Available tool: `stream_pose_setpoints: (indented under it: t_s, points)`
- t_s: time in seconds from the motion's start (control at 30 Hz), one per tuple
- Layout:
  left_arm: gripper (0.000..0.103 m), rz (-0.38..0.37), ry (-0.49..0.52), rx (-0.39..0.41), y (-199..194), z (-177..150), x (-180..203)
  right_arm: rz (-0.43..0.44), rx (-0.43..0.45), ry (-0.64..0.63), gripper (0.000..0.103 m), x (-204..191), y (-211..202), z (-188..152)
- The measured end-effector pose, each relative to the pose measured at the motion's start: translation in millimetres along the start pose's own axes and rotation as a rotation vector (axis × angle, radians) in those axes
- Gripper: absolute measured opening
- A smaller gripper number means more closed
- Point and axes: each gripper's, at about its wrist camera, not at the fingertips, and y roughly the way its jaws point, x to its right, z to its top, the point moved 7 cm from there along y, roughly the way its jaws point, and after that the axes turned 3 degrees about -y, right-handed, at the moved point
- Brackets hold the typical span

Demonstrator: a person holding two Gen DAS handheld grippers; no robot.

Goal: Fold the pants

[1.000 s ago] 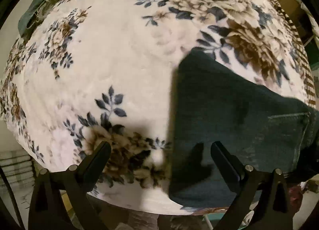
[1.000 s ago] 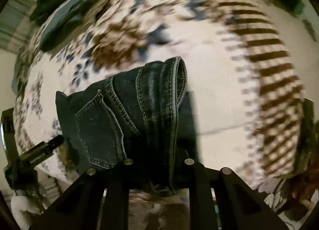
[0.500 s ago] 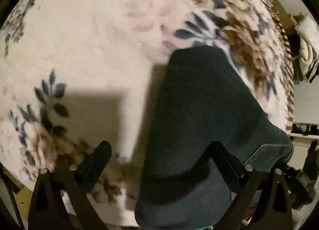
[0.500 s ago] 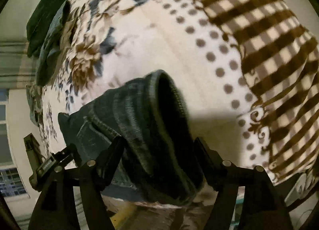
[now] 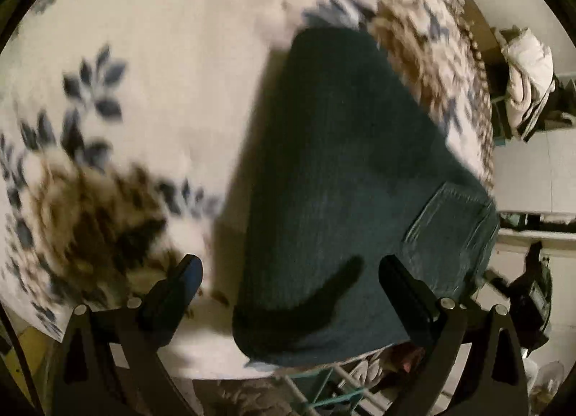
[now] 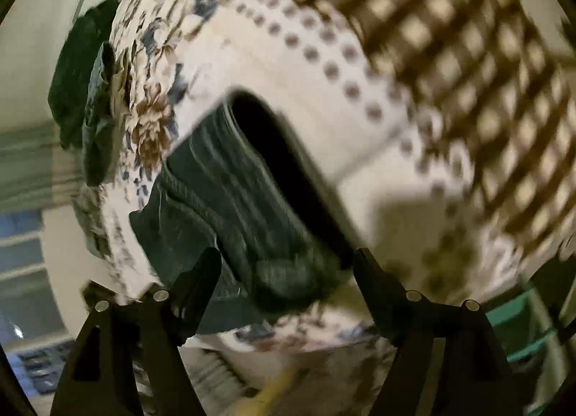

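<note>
Dark blue jeans (image 5: 342,171) lie folded on a floral blanket (image 5: 162,56), back pocket at the right. My left gripper (image 5: 288,272) is open and empty, hovering above the folded end near the blanket's front edge. In the right wrist view the waistband end of the jeans (image 6: 244,196) lies on the blanket (image 6: 324,110), and my right gripper (image 6: 288,264) is open just above it, holding nothing. The view is blurred.
A pile of dark folded clothes (image 6: 82,92) lies at the far end of the blanket. The blanket has a brown checked border (image 6: 450,37). A white bundle (image 5: 525,70) sits on furniture beyond the right edge. The front edge drops to the floor.
My right gripper has opened and let go of the jeans' waistband, then drawn back. My left gripper has stayed open and moved closer over the folded end.
</note>
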Motion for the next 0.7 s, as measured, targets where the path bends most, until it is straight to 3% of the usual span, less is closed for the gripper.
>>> stream_pose_setpoints:
  t_s: [0.03,0.1,0.17,0.3,0.4,0.43,0.5,0.57,0.7]
  points:
    - [0.097,-0.003,0.0,-0.008,5.2,-3.8,-0.8,0.014,0.017,0.01,0.077,1.5,5.0,-0.3]
    - [0.086,-0.009,-0.001,-0.021,9.2,-7.9,-3.6,-0.056,0.07,-0.014,0.032,1.1,9.5,-0.8]
    - [0.081,-0.009,0.013,-0.014,7.4,-10.3,-0.6,-0.092,0.091,-0.05,0.02,-3.1,1.7,-3.8]
    - [0.081,-0.008,0.047,0.007,3.9,-5.4,9.7,-0.139,0.078,-0.068,0.018,-11.3,-14.1,-12.7]
    - [0.081,-0.013,0.023,0.001,6.7,-3.6,4.1,-0.158,0.022,-0.005,0.021,12.3,-1.8,-9.0]
    - [0.081,-0.017,0.018,-0.003,7.4,-4.2,2.0,-0.155,0.016,-0.004,0.027,16.0,1.4,-7.8]
    - [0.081,-0.025,0.014,-0.011,8.2,-3.3,1.8,-0.123,0.011,-0.005,0.044,17.2,2.4,-5.0]
    - [0.086,-0.054,-0.009,-0.032,11.0,-4.7,0.7,-0.081,0.024,0.006,0.076,18.7,-4.2,-8.2]
    - [0.098,-0.124,-0.07,-0.055,20.7,-12.1,-5.9,0.034,0.008,0.03,0.081,26.3,-2.0,-23.9]
